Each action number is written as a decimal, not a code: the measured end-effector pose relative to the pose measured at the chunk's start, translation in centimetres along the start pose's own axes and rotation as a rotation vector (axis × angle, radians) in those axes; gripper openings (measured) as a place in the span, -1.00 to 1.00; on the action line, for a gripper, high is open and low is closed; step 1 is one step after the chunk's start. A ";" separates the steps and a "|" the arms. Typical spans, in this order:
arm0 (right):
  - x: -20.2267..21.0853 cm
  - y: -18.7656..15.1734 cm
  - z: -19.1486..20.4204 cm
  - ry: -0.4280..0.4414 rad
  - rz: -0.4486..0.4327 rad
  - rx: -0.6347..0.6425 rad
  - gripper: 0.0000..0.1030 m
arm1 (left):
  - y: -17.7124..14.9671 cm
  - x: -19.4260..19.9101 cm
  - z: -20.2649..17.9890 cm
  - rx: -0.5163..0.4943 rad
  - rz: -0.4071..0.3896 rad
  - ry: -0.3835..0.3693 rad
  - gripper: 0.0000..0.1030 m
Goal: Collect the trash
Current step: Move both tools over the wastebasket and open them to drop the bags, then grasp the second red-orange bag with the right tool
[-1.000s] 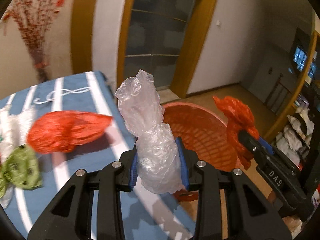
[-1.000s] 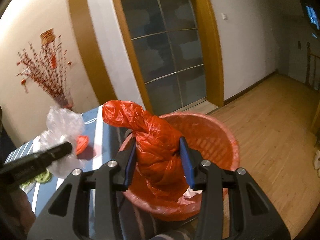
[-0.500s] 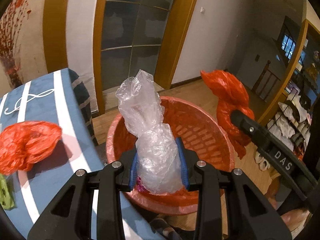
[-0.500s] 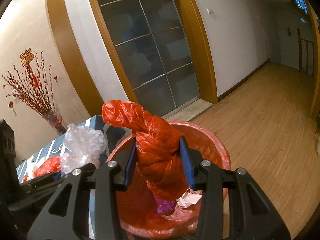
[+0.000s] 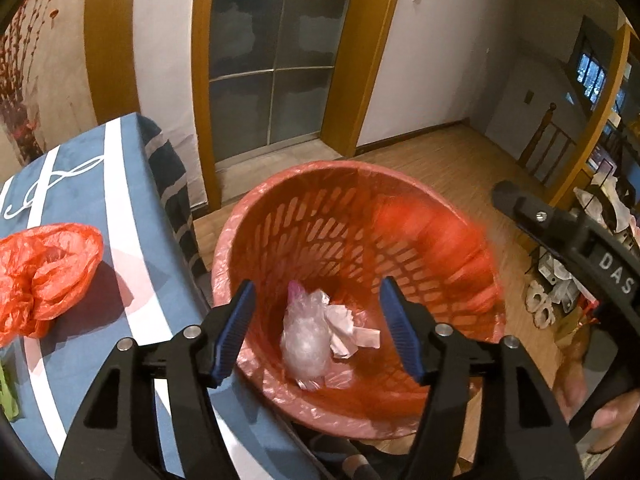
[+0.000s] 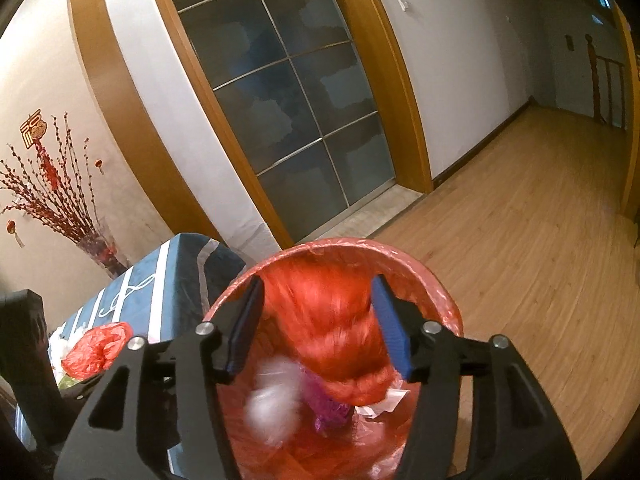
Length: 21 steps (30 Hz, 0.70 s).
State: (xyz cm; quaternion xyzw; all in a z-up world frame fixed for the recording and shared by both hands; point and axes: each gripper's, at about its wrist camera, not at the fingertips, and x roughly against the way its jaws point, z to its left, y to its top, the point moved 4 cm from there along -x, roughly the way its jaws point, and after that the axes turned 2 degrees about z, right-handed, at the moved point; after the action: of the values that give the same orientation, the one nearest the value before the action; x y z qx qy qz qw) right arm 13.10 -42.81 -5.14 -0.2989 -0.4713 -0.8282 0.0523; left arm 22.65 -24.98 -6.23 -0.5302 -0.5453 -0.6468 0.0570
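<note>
My left gripper (image 5: 316,328) hangs over the red mesh basket (image 5: 304,220), its jaws opening with nothing between them. The clear plastic bag (image 5: 304,340) lies at the basket's bottom beside crumpled paper (image 5: 344,328). My right gripper (image 6: 316,324) is also above the basket (image 6: 440,300), jaws opening. The red plastic bag (image 6: 332,328) is a blur dropping free between its pads; in the left wrist view the red bag (image 5: 432,248) streaks down inside the basket. The clear bag (image 6: 272,404) shows blurred below.
A table with a blue striped cloth (image 5: 120,208) stands left of the basket, with another red bag (image 5: 44,272) and a green scrap (image 5: 8,392) on it. A glass door (image 6: 288,112), wooden floor (image 6: 520,248) and a vase of red branches (image 6: 60,200) lie beyond.
Both grippers moved over the basket and opened. The clear bag fell from the left one to the basket's bottom. The red bag slipped out of the right one and is falling.
</note>
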 end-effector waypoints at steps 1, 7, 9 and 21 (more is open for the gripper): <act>0.0 -0.1 0.0 -0.003 0.000 0.001 0.16 | -0.1 0.0 0.1 0.002 0.003 0.009 0.26; 0.4 -0.5 0.4 -0.040 -0.007 0.039 0.31 | -0.4 1.0 1.6 0.004 -0.009 0.106 0.45; 0.6 -0.7 0.7 -0.045 -0.007 0.046 0.35 | -0.6 1.6 2.4 0.006 -0.019 0.143 0.52; 2.1 -2.1 5.0 -0.040 -0.005 0.147 0.60 | -2.6 6.4 8.4 0.035 -0.066 0.335 0.74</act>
State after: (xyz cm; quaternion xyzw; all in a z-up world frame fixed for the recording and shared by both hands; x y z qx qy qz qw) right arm 12.84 -37.20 -3.70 -0.3094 -0.5326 -0.7853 0.0627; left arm 23.45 -14.32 -4.44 -0.3957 -0.5564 -0.7180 0.1352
